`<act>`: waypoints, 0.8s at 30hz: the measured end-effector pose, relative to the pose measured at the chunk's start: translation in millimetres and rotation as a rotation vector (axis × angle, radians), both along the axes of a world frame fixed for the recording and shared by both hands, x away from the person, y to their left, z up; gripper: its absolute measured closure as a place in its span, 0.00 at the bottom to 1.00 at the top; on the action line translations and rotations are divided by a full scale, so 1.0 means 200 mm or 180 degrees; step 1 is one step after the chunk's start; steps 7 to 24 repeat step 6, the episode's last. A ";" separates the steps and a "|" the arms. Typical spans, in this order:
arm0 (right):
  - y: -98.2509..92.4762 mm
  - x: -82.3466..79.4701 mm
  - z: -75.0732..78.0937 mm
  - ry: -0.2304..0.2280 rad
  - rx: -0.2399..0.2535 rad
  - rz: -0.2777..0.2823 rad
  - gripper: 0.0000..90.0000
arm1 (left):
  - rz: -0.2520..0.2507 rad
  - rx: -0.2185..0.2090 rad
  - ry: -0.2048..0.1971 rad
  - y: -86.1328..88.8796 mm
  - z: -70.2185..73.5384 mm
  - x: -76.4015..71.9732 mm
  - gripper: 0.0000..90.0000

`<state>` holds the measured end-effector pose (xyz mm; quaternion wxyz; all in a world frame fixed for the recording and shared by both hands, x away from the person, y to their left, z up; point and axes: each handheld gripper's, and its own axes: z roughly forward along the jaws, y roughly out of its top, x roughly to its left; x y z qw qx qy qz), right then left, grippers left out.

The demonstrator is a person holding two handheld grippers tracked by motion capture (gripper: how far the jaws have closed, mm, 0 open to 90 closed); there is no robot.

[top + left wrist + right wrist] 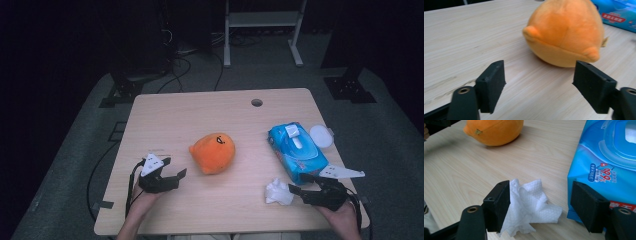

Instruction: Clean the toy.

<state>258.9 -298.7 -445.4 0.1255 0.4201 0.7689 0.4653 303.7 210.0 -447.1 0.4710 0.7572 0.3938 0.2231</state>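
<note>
Right gripper view: tool [540, 205] agape around wipe [529, 205]

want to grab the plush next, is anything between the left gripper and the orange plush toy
Nothing visible. The left gripper stands open, facing the orange plush toy, with only bare wooden table between them. The blue wet wipes pack lies beyond the toy, out of the path.

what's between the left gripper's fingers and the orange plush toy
Nothing: bare wooden table lies between the open left gripper and the orange plush toy, as the left gripper view shows.
</note>
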 end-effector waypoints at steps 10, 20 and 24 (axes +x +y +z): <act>0.03 -0.01 0.00 -0.0102 -0.0013 0.0007 0.35 | 0.0096 -0.0007 -0.0030 0.01 -0.01 0.00 0.21; 0.03 -0.01 0.00 -0.0102 -0.0013 0.0007 0.35 | 0.0096 -0.0007 -0.0030 0.01 -0.01 0.00 0.21; 0.03 -0.01 0.00 -0.0102 -0.0013 0.0007 0.35 | 0.0096 -0.0007 -0.0030 0.01 -0.01 0.00 0.21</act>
